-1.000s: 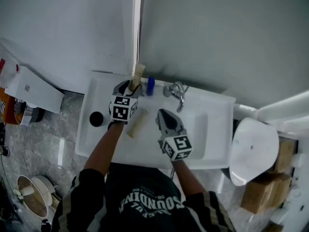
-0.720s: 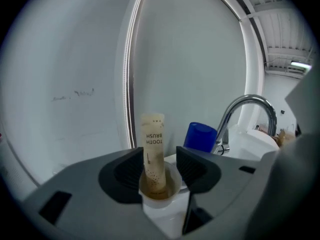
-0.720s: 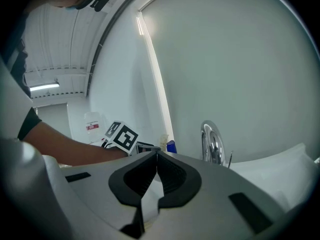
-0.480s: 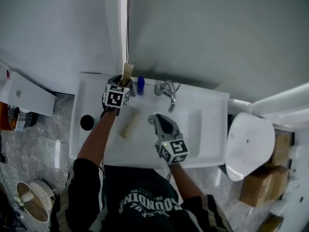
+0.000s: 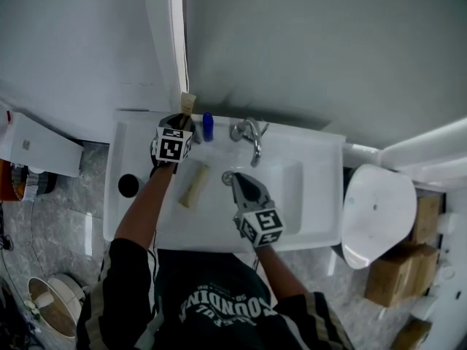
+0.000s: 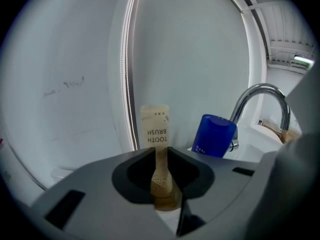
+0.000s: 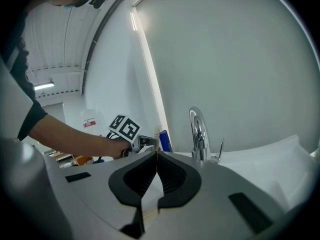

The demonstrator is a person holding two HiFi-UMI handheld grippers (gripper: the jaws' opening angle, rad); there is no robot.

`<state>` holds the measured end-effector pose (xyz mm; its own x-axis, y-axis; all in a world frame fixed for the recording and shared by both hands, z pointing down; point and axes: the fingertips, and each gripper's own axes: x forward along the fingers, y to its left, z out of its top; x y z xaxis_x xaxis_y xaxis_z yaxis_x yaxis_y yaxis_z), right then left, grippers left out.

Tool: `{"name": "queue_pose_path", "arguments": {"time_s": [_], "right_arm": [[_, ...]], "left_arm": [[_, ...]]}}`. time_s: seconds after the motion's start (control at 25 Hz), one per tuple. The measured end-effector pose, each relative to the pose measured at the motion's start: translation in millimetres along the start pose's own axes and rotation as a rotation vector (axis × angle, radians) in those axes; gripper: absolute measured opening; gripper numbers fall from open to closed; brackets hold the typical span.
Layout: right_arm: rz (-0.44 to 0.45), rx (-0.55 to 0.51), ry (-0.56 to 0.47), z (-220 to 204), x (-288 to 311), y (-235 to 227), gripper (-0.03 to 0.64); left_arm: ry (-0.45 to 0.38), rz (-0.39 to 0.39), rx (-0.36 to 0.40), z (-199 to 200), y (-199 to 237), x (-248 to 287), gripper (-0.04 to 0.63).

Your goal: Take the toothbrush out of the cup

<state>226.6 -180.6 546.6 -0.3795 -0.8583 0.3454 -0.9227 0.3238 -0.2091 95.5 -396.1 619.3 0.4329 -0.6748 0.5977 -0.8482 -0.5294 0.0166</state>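
Observation:
A toothbrush (image 5: pixel 187 102) in a tan paper sleeve printed TOOTH BRUSH (image 6: pixel 155 129) stands upright at the back left of the white sink (image 5: pixel 321 195). My left gripper (image 5: pixel 181 120) (image 6: pixel 161 153) reaches to it; its jaws have just been closing and now press on the sleeve's narrow lower part. The cup is hidden under that gripper. Over the basin's left part hangs my right gripper (image 5: pixel 235 181) (image 7: pixel 157 153), its jaw tips together with nothing between them.
A blue bottle (image 5: pixel 208 126) (image 6: pixel 214 136) stands beside the toothbrush, then the chrome tap (image 5: pixel 249 134) (image 7: pixel 198 134). A beige tube (image 5: pixel 193 184) and a black round object (image 5: pixel 128 185) lie on the sink's left ledge. A toilet (image 5: pixel 376 214) is at the right.
My left gripper sank onto the toothbrush at the sink's back and its jaws closed on the sleeve. The right gripper dropped a little over the basin.

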Motion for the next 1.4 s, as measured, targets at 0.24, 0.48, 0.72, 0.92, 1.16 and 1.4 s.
{"name": "queue_pose_path", "arguments": {"time_s": [0.24,0.48,0.72,0.92,1.16,1.4], "right_arm": [[0.016,-0.011,0.0,0,0,6,0.0],[0.013,-0.014,0.004,-1,-3,6,0.0],[0.003,-0.012,0.012,-4,-7,2,0.0],[-0.005,-0.008,0.013,-6,-8,0,0.0],[-0.008,-0.005,0.023,-11,-9,0,0.0],[-0.007,-0.003,0.023,-10,-9,2,0.0]], "left_arm": [[-0.031,-0.019,-0.001,9,-3,-8,0.072],[0.001,-0.047,-0.016,0,-5,2,0.206],[0.024,-0.039,-0.039,-3,0,11,0.219],[0.012,-0.036,-0.041,-4,4,14,0.219],[0.003,-0.031,-0.044,1,6,16,0.147],[-0.033,-0.006,-0.029,6,8,3,0.063]]}}
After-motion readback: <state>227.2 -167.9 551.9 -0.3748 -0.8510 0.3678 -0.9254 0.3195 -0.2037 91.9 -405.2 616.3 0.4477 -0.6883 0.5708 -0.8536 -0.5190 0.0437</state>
